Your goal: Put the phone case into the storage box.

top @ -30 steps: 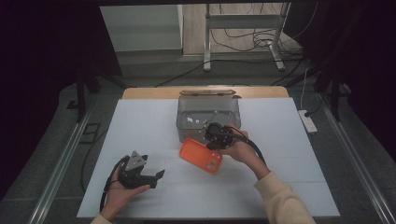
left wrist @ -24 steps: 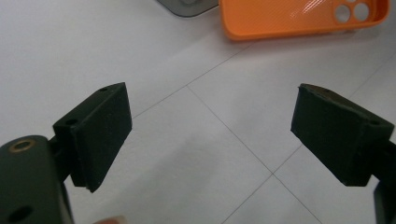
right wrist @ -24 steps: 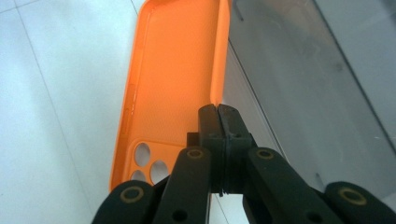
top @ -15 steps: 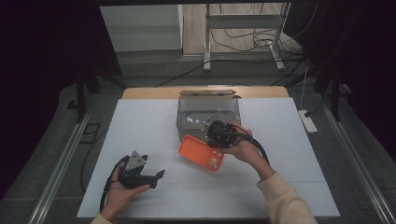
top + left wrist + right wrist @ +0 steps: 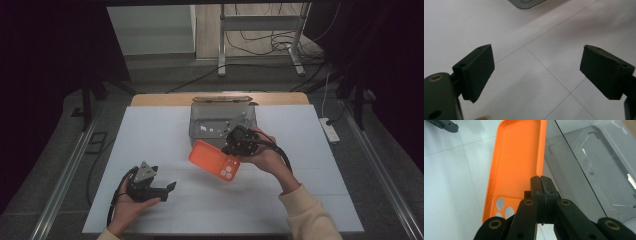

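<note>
On the white table [image 5: 150, 135], the orange phone case [image 5: 215, 160] is pinched edgewise by the shut right gripper [image 5: 234, 146], its long axis running toward eight o'clock beside the grey box [image 5: 220, 120]; the left gripper [image 5: 167, 187] is held wide open, empty.

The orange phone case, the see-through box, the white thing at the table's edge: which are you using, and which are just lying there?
In use:
- orange phone case, pinched at its edge by the right gripper
- clear box, right beside it

Just there:
- left gripper, open over bare table
- white power strip
- floor cables
</note>
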`<state>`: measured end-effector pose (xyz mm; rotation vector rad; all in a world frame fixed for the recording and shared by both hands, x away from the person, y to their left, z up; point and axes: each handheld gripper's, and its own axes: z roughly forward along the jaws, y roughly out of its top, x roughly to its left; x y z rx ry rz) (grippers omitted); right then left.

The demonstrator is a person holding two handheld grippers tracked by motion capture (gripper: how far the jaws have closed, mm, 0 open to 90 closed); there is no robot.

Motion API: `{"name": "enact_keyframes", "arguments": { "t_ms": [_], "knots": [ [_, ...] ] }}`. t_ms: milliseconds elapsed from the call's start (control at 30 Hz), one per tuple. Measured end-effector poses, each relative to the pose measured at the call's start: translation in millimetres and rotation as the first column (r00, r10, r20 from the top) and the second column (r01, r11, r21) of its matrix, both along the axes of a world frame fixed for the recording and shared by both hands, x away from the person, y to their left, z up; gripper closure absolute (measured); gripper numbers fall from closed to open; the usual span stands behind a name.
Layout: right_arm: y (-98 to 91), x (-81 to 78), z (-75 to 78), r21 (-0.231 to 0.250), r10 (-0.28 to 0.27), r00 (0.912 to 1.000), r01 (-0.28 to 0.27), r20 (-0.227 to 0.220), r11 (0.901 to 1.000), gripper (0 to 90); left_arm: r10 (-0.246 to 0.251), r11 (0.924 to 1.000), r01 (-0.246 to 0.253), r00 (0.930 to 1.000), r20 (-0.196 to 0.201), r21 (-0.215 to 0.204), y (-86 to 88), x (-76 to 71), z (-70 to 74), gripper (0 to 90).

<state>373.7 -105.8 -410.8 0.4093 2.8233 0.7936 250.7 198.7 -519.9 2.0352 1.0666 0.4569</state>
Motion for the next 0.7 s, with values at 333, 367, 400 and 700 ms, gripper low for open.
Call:
{"name": "enact_keyframes", "arguments": {
  "t_ms": [333, 367, 400, 700],
  "knots": [
    [-3.8, -4.1, 9.1, 0.025, 0.005, 0.9999, -0.005, 0.012, 0.9997, 89.5, 0.000, 1.0000, 0.000, 1.0000, -0.003, 0.001, 0.1, 0.3, -0.3, 12.3],
    [-3.8, -4.1, 9.1, 0.025, 0.005, 0.9999, -0.005, 0.012, 0.9997, 89.5, 0.001, 1.0000, -0.001, 1.0000, -0.003, 0.001, 0.1, 0.2, -0.3, 12.3],
    [-5.0, -5.4, 11.9, 0.032, 0.004, 0.9998, -0.004, 0.018, 0.9995, 89.5, 0.001, 1.0000, -0.001, 1.0000, -0.003, 0.000, 0.1, 0.2, -0.3, 12.3],
    [-7.8, -12.1, 23.1, 0.050, 0.005, 0.9988, -0.008, 0.048, 0.9987, 89.5, 0.000, 1.0000, 0.000, 1.0000, -0.005, 0.002, 0.2, 0.5, -0.6, 12.3]
  ]
}}
